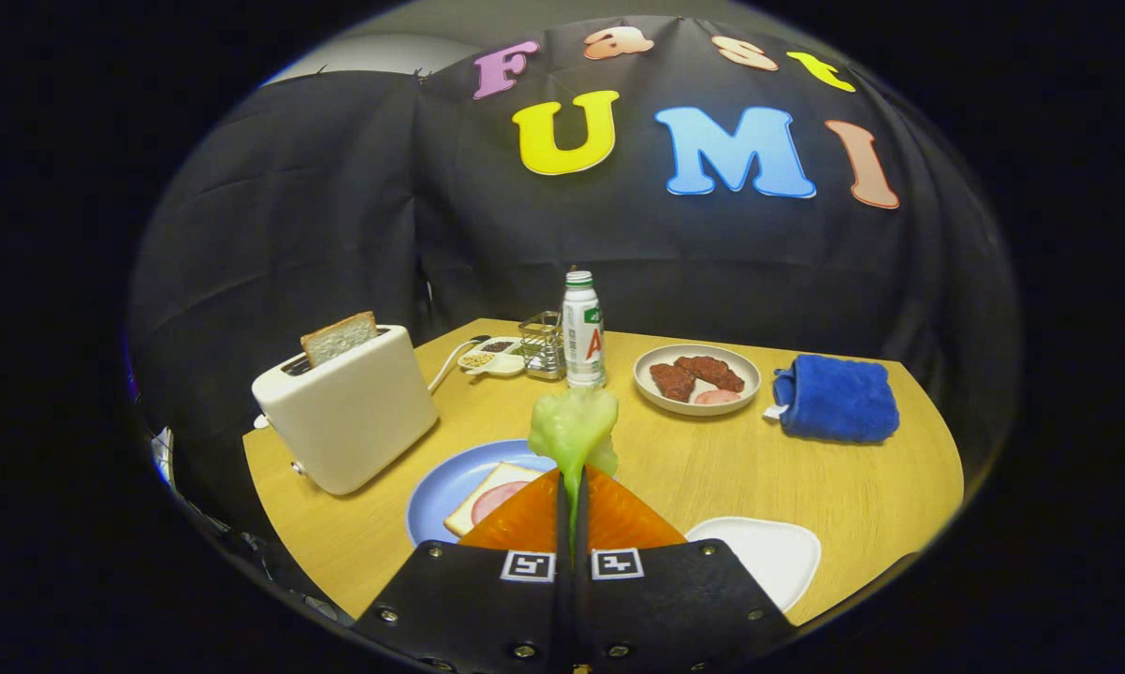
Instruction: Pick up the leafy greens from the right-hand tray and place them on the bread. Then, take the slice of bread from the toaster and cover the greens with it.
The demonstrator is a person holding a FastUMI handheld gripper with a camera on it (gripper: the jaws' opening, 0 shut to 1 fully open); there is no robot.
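Note:
My gripper (572, 487) is shut on the leafy greens (574, 426), whose pale green leaf sticks up ahead of the fingers above the table. Below and just left of the fingers lies a slice of bread with a pink ham round (488, 496) on a blue plate (441, 487). A white toaster (347, 412) stands to the left with a slice of bread (340, 337) sticking out of its slot. The white tray (768, 557) lies to the right of the fingers, its visible part bare.
Beyond the greens stand a white bottle (582, 329), a small wire rack (543, 344) and a white dish of seeds (492, 358). A plate of meat slices (697, 378) and a folded blue towel (837, 398) lie at the far right of the wooden table (712, 468).

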